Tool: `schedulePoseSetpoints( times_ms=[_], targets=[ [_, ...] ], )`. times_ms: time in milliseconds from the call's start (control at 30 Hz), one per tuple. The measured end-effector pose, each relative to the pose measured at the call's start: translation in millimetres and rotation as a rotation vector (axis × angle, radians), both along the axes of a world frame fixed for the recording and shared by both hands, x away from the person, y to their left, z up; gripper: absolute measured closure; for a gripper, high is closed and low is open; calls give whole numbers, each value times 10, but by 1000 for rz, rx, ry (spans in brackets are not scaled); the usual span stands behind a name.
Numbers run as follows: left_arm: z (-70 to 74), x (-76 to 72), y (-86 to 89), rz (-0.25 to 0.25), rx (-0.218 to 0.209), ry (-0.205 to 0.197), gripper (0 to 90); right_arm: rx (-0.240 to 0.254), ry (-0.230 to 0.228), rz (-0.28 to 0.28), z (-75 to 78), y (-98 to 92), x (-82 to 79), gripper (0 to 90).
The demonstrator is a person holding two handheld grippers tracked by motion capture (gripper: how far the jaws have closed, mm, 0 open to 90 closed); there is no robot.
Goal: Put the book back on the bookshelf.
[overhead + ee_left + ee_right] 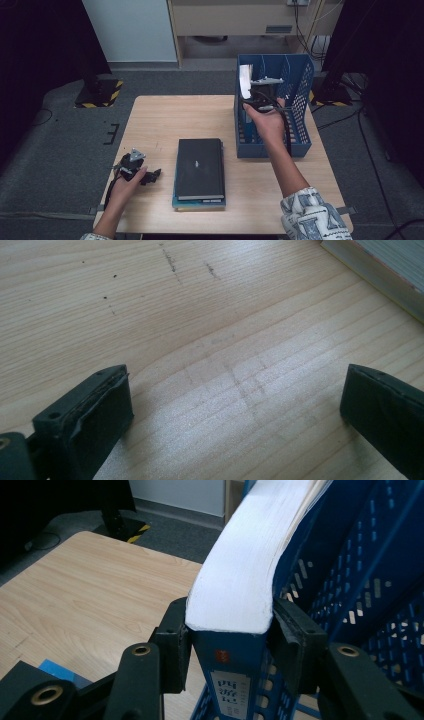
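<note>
**Dim room, grey floor, one pale wooden desk**

A light wood-grain desk [165,120] stands on grey carpet [60,150], which darkens toward the edges. Beyond the left tongs [131,167], a black stand base with yellow-and-black hazard stripes [100,92] sits on the floor before a pale wall panel [132,30]. Past the right tongs [260,100], a beige cabinet [235,17] lines the far wall, with loose black cables [350,117] trailing over the carpet to the right.

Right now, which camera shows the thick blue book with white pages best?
The right gripper view: the thick blue book with white pages looms close, pinched between the black fingers. The high view shows it small, standing in the blue plastic rack.
</note>
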State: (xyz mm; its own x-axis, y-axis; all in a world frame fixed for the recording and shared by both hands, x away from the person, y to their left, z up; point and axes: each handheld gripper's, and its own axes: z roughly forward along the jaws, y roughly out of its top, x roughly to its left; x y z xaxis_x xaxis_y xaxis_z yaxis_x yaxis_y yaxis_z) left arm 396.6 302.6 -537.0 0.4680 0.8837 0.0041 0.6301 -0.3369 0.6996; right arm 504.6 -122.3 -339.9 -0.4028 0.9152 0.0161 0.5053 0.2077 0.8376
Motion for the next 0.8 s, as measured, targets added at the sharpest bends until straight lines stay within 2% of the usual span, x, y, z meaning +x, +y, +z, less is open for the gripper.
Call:
schedulePoseSetpoints(
  times_ms=[267, 333, 667, 700, 800],
  targets=[
    [0, 0, 0, 0, 0, 0, 0, 14, -2, 1, -4, -25, 6, 513],
    [0, -1, 0, 0, 0, 0, 0, 33, -8, 5, -18, -40, 4, 451],
    [-2, 1, -2, 1, -1, 0, 0, 32, -35, 15, -81, -98, -53, 292],
    [-2, 1, -3, 2, -1, 0, 0, 38, -32, 15, -96, -116, -86, 246],
    [-2, 0, -10, 6, -3, 2, 0, 36, -42, 14, -111, -132, -138, 232]
  ],
)
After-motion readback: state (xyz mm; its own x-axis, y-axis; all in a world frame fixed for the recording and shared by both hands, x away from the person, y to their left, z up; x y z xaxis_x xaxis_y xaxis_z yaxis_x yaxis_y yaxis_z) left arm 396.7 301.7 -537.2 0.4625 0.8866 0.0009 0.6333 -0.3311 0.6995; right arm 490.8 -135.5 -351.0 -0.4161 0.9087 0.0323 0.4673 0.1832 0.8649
